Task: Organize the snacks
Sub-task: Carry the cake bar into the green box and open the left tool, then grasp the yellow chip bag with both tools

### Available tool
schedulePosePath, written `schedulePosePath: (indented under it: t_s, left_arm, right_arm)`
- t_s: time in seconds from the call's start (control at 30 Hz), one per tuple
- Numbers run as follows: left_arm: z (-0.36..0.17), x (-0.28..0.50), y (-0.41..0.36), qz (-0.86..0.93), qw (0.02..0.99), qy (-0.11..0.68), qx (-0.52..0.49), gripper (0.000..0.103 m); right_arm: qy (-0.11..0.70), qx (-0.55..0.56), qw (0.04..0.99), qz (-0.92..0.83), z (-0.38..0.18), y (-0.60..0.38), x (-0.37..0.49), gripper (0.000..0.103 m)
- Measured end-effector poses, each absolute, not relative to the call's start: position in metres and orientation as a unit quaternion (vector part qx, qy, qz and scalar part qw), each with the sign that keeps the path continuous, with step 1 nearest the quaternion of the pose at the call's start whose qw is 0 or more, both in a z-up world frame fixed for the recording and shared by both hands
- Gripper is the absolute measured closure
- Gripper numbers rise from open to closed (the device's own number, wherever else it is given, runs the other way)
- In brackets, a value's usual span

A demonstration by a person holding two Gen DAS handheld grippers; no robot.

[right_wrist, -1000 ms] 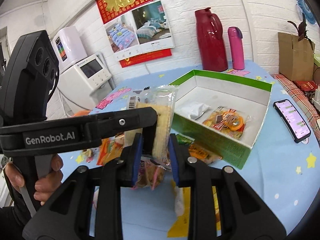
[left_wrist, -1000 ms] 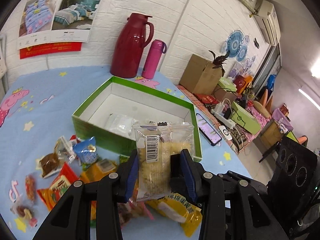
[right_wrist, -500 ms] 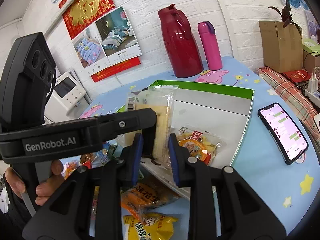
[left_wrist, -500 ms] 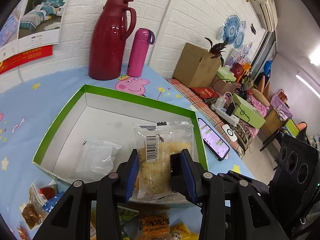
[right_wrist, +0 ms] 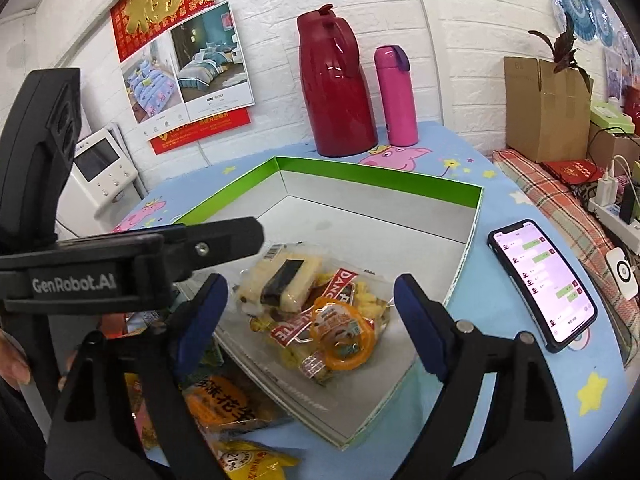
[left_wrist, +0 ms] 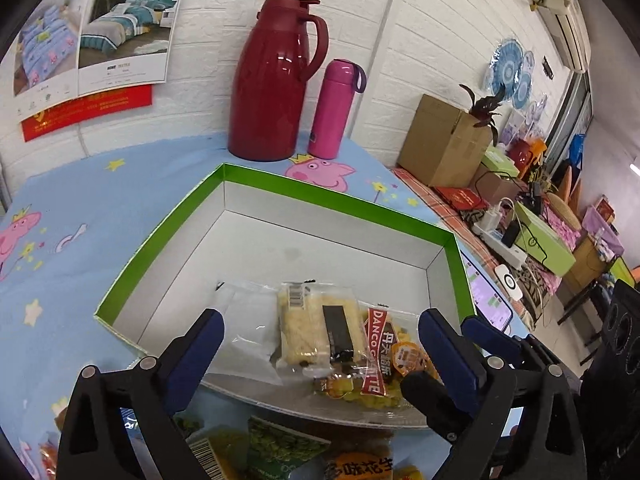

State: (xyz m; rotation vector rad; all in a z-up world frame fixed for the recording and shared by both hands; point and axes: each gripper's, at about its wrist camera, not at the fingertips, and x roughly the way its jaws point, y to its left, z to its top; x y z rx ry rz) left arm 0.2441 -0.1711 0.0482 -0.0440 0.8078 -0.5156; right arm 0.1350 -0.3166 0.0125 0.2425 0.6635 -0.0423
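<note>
A clear packet of pale crackers (left_wrist: 308, 328) lies flat inside the green-rimmed white box (left_wrist: 328, 196), near its front wall. It rests between a white packet (left_wrist: 244, 332) and a red-and-yellow snack bag (left_wrist: 376, 356). My left gripper (left_wrist: 320, 340) hovers open just above the packet, holding nothing. In the right wrist view the cracker packet (right_wrist: 280, 280) leans on that snack bag, which carries an orange round jelly cup (right_wrist: 344, 340). My right gripper (right_wrist: 310, 316) is open and empty over them. The box's rim (right_wrist: 376, 170) shows behind, and one of the left gripper's fingers (right_wrist: 224, 236) reaches in from the left.
A red thermos jug (left_wrist: 276, 80) and a pink bottle (left_wrist: 336, 108) stand behind the box by the wall. A lit phone (right_wrist: 540, 280) lies right of the box. Several loose snack packets (right_wrist: 224, 400) sit on the blue cloth before the box. A hand (right_wrist: 12, 360) shows at far left.
Both grippers have opened wide. The cracker packet that stood upright between the fingers now lies in the box, and both views have moved forward over it.
</note>
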Motion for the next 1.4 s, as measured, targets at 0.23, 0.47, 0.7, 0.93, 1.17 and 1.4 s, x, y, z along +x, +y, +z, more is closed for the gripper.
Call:
schedulePosePath:
  t_s: [0.23,0.47,0.7,0.93,1.17,1.4]
  left_arm:
    - [0.069,0.222,-0.156,-0.235,0.899,0.37,-0.008,0.003]
    - [0.099,0.183,-0.134,-0.221,0.909,0.353,-0.02,0.003]
    - [0.113,0.133,-0.104,-0.202,0.917,0.342,-0.03,0.003]
    - [0.08,0.093,-0.088,-0.215,0.9,0.377,-0.049,0.003]
    - [0.029,0.065,-0.069,-0.219,0.869,0.434,-0.095,0.003]
    - [0.011,0.053,-0.061,-0.207,0.862,0.451,-0.103,0.003]
  right_arm:
    - [0.318,0.128,0.939,-0.007,0.026,-0.306,0.12,0.016]
    - [0.293,0.121,0.948,0.014,0.054,-0.288,0.088,0.013]
    - [0.268,0.111,0.956,0.032,0.077,-0.27,0.043,0.01]
    - [0.292,0.102,0.951,0.03,0.062,-0.262,0.004,0.01]
    - [0.372,0.144,0.917,0.02,0.004,-0.276,0.004,0.016]
    - [0.4,0.14,0.905,0.021,-0.014,-0.271,0.032,0.033]
